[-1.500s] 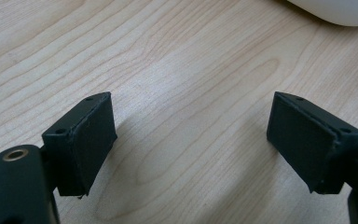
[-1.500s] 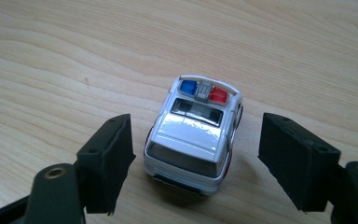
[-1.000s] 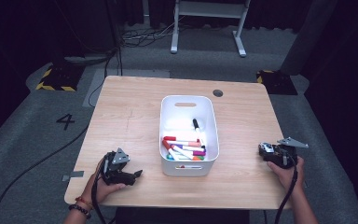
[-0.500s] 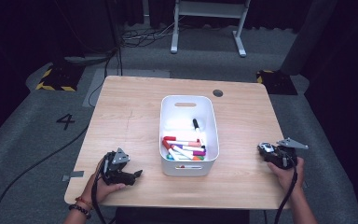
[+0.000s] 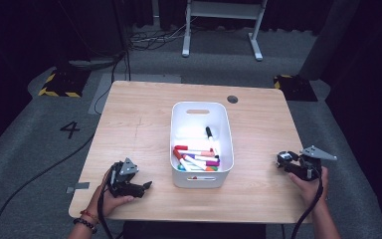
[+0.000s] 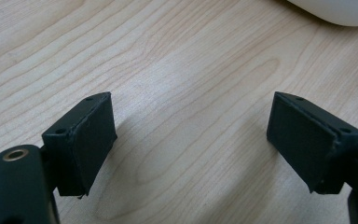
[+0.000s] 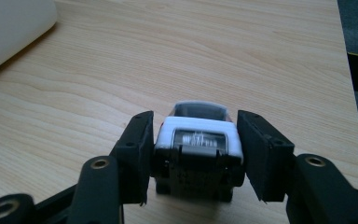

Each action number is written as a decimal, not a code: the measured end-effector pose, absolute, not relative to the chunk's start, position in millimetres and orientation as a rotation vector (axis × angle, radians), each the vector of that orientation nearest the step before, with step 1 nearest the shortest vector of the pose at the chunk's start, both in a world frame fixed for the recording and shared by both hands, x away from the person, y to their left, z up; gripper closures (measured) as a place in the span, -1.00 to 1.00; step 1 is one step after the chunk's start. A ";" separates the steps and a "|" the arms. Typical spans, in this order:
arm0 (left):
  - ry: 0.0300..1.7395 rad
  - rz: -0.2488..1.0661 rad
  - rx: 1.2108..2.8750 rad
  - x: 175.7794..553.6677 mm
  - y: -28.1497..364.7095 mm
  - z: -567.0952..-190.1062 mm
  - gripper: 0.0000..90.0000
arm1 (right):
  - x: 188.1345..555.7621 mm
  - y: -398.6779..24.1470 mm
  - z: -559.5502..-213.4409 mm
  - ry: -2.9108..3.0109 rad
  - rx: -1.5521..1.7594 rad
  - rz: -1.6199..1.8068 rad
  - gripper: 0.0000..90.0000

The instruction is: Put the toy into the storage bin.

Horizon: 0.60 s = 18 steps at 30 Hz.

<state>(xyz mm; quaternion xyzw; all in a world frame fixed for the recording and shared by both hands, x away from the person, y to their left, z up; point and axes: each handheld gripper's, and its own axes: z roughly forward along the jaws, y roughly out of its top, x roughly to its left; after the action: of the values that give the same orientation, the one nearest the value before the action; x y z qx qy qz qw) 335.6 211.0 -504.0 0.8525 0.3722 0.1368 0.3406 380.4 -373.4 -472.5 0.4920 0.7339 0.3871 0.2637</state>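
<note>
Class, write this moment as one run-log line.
right claw: shut on toy car | left claw: open over table | bin: markers inside

A recording studio or robotics lab rather than a home: a lone light-wood counter (image 5: 144, 124) with a round cable port (image 5: 232, 99) stands on grey carpet (image 5: 40, 149), ringed by black curtains that shut out the rest of the room. Yellow-and-black hazard tape (image 5: 57, 92) marks floor plates at both sides, a number 4 (image 5: 70, 129) is taped on the carpet, and cables (image 5: 144, 40) run loose across the floor behind. The base of a white metal stand (image 5: 221, 25) rises at the back, and the person seated at the counter wears wired handheld devices.
</note>
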 end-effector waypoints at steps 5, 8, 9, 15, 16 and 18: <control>0.970 0.356 2.215 335.5 210.8 -504.1 -0.65 | 378.7 -369.9 -469.5 1.986 1.318 1.050 0.07; 0.970 0.356 2.215 335.5 210.8 -504.1 -0.65 | 377.6 -369.3 -468.0 1.987 1.312 1.052 0.07; 0.970 0.356 2.216 335.5 210.8 -504.0 -0.65 | 377.3 -370.0 -467.0 1.987 1.305 1.054 0.07; 0.969 0.356 2.218 335.5 211.0 -504.0 -0.65 | 375.4 -367.2 -458.7 1.965 1.293 1.084 0.07; 0.969 0.356 2.218 335.5 211.0 -504.0 -0.65 | 375.1 -366.4 -456.8 1.968 1.286 1.084 0.07; 0.970 0.356 2.215 335.5 210.8 -504.1 -0.65 | 374.6 -363.7 -452.4 1.966 1.268 1.090 0.07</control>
<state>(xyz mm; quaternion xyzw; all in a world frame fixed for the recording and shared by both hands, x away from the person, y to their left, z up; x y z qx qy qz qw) 335.5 210.8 -504.1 0.8518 0.3730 0.1369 0.3414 374.6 -363.7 -452.4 0.4721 0.7320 0.4058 0.2768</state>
